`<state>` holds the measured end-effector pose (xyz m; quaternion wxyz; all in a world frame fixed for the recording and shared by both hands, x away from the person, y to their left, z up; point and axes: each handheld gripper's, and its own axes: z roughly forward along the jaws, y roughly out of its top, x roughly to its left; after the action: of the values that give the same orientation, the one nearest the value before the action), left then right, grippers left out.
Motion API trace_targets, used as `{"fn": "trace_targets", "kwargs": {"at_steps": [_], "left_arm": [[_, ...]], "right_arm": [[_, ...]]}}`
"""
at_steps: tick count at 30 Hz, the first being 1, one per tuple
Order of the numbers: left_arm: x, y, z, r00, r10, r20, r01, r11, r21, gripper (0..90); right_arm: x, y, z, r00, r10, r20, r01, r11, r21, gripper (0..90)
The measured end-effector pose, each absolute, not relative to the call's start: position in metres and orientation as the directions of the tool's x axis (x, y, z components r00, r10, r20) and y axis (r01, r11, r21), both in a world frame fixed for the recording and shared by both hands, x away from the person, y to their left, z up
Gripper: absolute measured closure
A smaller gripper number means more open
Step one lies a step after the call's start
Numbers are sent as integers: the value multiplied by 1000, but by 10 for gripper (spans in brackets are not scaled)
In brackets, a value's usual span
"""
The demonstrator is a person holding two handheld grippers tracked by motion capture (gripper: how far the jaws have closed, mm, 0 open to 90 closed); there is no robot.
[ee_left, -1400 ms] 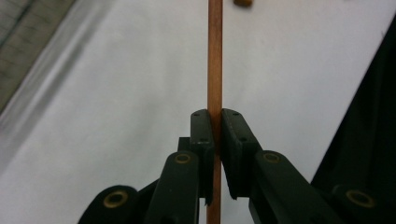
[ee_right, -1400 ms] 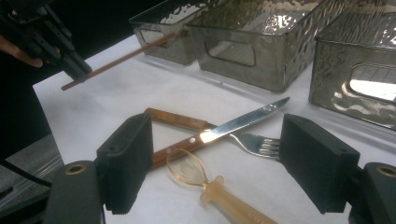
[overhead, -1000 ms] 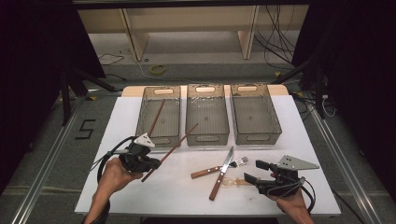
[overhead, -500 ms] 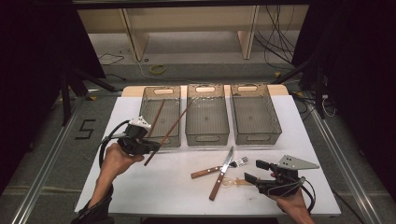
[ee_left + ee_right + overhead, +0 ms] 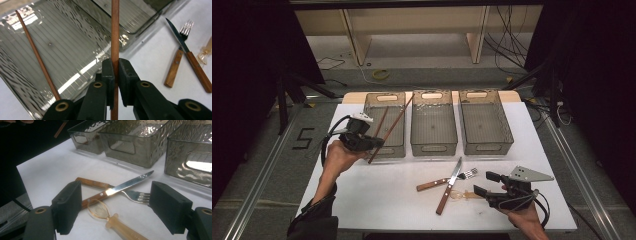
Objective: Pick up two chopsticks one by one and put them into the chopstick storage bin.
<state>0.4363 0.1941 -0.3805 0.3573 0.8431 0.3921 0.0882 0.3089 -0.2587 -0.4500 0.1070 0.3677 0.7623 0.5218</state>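
While the left gripper clamps its black jaws on a reddish-brown chopstick, the thin stick slants up over the leftmost of three clear ribbed bins, its upper end reaching toward the middle bin. A second chopstick of the same wood lies slanted inside that left bin, one end propped toward the near wall. On the floor left of the table, a strip of black tape spells a "5", the one piece of writing that can be read. Half a second earlier the left gripper was lower and nearer the person, the stick pointing at the gap between the bins; it has since risen and moved forward over the left bin, while the right gripper has not shifted. That right gripper rests on the white table with its jaws spread wide, grasping nothing. Just ahead of it lie a wooden-handled knife crossing a wooden-handled fork, and a translucent amber spoon beside them. The third bin stands to the right.
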Motion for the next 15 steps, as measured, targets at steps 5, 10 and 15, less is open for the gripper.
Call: {"fn": "trace_targets", "kwargs": {"at_steps": [5,10,15], "left_arm": [[449,197,-377,665,735,-131,606,-428,671,832],[460,201,-373,646,751,-136,614,-405,677,832],[471,206,-370,631,764,-135,619,-391,681,832]], "right_arm": [[309,-259,-450,-707,673,220,448,185,875,272],[309,-259,-450,-707,672,220,449,185,874,272],[309,-259,-450,-708,671,220,448,186,874,272]]}}
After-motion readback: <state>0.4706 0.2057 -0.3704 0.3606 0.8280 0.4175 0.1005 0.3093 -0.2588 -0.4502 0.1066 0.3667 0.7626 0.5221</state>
